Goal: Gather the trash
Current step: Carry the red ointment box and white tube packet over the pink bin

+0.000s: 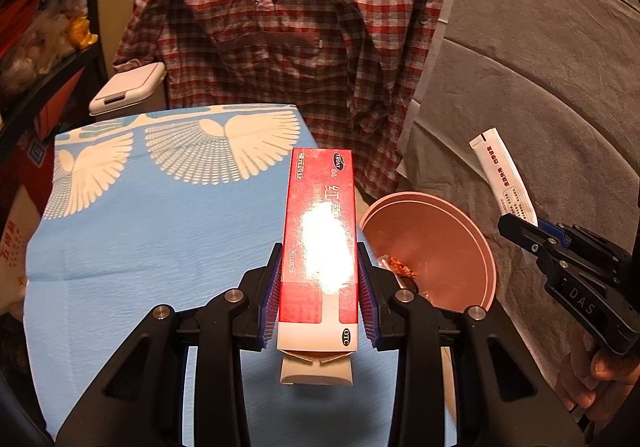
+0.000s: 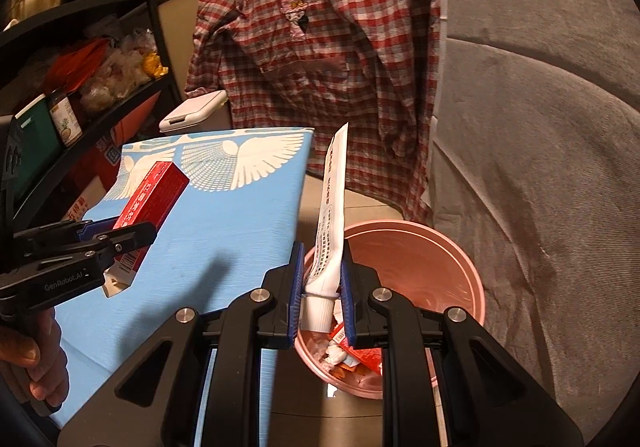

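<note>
My left gripper (image 1: pixel 319 275) is shut on a red medicine box (image 1: pixel 320 231) and holds it above the blue cloth (image 1: pixel 140 227), left of the pink trash bin (image 1: pixel 444 247). The box also shows in the right wrist view (image 2: pixel 152 203), with the left gripper (image 2: pixel 132 237) around it. My right gripper (image 2: pixel 322 275) is shut on a white tube (image 2: pixel 330 223) and holds it over the near left rim of the bin (image 2: pixel 420 271). The tube also shows in the left wrist view (image 1: pixel 504 175), held by the right gripper (image 1: pixel 520 231). Wrappers (image 2: pixel 352 357) lie in the bin.
A red plaid shirt (image 1: pixel 300 27) hangs behind the table. A grey sofa (image 1: pixel 540 87) fills the right side. A white lidded bin (image 1: pixel 128 89) stands at the back left beside a black shelf (image 2: pixel 80 59) packed with bags and jars.
</note>
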The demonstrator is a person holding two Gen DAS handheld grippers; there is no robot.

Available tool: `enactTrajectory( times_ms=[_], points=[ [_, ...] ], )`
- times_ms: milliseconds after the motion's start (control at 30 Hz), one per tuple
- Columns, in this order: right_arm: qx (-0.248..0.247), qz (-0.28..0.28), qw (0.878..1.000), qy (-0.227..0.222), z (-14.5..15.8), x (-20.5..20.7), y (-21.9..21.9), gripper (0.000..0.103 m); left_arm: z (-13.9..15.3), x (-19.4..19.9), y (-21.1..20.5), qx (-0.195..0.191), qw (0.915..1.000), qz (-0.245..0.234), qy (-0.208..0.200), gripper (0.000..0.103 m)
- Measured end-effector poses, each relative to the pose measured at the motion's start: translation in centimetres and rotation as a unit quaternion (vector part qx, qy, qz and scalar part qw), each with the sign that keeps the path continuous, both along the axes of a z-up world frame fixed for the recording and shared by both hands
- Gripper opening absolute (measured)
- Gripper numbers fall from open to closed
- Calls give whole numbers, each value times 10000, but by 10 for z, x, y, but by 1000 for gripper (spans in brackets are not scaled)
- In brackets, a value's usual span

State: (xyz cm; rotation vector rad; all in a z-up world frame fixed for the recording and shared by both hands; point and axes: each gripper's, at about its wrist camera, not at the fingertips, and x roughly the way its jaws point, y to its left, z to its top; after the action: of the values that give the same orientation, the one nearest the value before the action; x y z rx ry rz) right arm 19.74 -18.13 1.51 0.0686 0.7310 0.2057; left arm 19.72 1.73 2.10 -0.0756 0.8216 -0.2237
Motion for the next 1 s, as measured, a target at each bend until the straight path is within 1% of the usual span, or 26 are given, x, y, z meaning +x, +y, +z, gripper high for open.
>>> enactTrajectory(
  times_ms=[167, 367, 567, 733, 1000],
  points=[
    [76, -164, 9998, 21, 2, 4, -14, 17, 1, 5, -15, -15, 10000, -54, -7, 34],
    [92, -392, 9991, 150, -4, 10, -33, 17, 1, 12, -39, -52, 9998, -177, -11, 34],
    [128, -615, 9977, 272, -9, 15, -49, 17, -8, 21, -64, -58, 9994, -330, 82, 34],
    [209, -698, 9965, 421, -17, 22, -57, 17, -18, 30, -86, -31, 9987, -471, 172, 34],
    [287, -749, 9952, 555, -24, 29, -61, 17, -31, 42, -104, -20, 9982, -530, 267, 34]
  ],
)
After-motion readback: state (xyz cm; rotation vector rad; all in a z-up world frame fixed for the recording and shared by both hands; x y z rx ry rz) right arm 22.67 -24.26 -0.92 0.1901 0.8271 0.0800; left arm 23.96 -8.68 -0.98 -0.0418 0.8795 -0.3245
